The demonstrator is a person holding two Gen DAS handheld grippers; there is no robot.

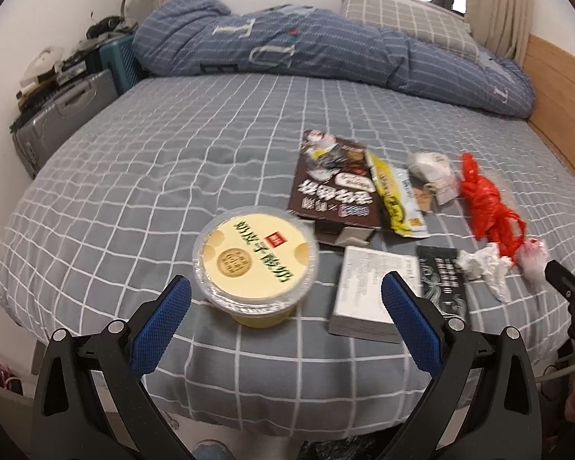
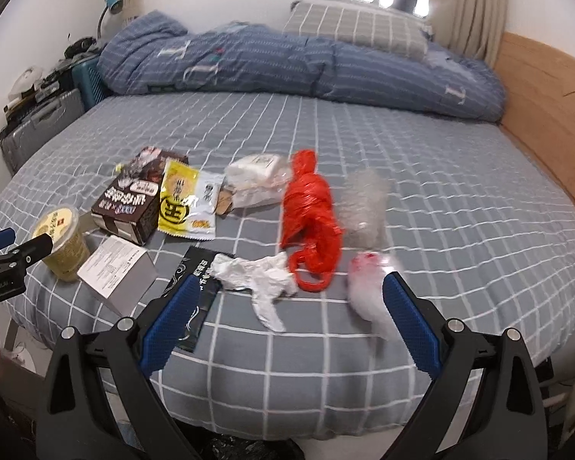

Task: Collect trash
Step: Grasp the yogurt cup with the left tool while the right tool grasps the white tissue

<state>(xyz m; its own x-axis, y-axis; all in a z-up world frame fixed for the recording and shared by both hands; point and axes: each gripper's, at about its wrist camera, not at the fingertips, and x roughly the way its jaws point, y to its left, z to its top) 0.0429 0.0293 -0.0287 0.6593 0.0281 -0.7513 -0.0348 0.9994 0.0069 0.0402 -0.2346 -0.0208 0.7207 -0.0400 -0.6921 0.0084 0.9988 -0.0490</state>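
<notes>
Trash is lying scattered on the grey checked bed sheet (image 2: 421, 176). A knotted red plastic bag (image 2: 312, 207) is sitting at the centre, with crumpled white tissue (image 2: 257, 276) just beside it and a yellow lidded plastic cup (image 1: 255, 264) well left. The left gripper (image 1: 285, 308) is hovering with fingers spread before the cup. The right gripper (image 2: 291, 306) is hovering, fingers apart, near the tissue.

Bed sheet (image 1: 142, 199): matt woven cloth, grey with white grid. Yellow cup (image 1: 255, 264): clear glossy plastic, sealed with a smooth printed film lid. Brown box (image 1: 331, 184): glossy printed cardboard. Red bag (image 2: 312, 211): thin, crinkled, shiny plastic. White tissue (image 2: 262, 280): crumpled matt paper. Headboard (image 2: 548, 88): smooth light wood. Left tool (image 1: 287, 299) pads (image 1: 163, 326): blue textured rubber-like facing on matt black plastic arms.
</notes>
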